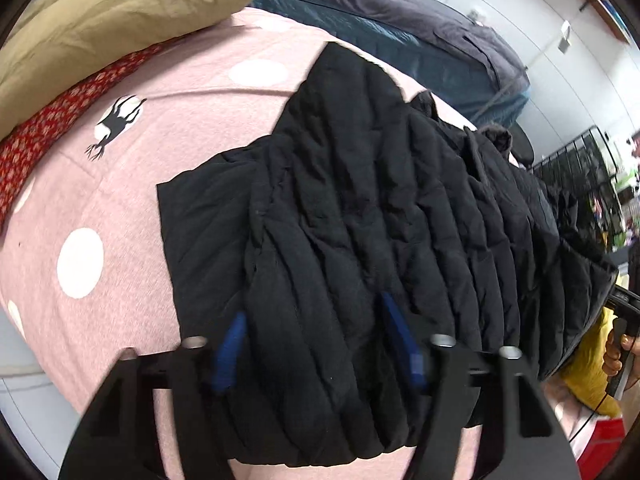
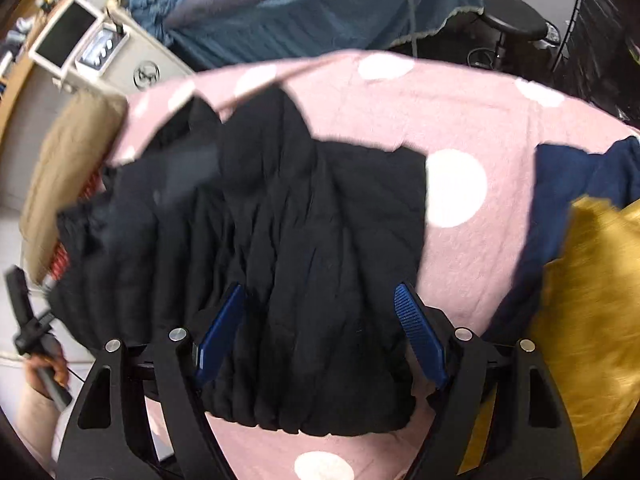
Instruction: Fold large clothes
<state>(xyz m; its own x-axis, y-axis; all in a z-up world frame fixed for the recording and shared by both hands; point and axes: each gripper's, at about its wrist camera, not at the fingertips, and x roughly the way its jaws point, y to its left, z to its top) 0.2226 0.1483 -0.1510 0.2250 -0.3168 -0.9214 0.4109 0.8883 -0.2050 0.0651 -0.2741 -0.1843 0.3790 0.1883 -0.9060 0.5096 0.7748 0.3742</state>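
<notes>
On the pink bedspread (image 1: 120, 208), both claws gape over the black jacket's (image 1: 360, 220) hem.

left hand-held gripper (image 1: 314, 344) agape, right hand-held gripper (image 2: 320, 334) agape

I see even, soft room light in both wrist views, bright enough, with no hard shadows or glare on the pink polka-dot bedsheet (image 1: 120, 208). The black quilted puffer jacket (image 1: 360, 220) swallows light, so its folds read as dull grey ridges only. My fisheye lenses bow everything outward, with dark vignetting at each corner. The right wrist view is smeared by motion, worst on the mustard-yellow satin cloth (image 2: 592, 304) and the jacket's upper left edge; the left view is sharper.
</notes>
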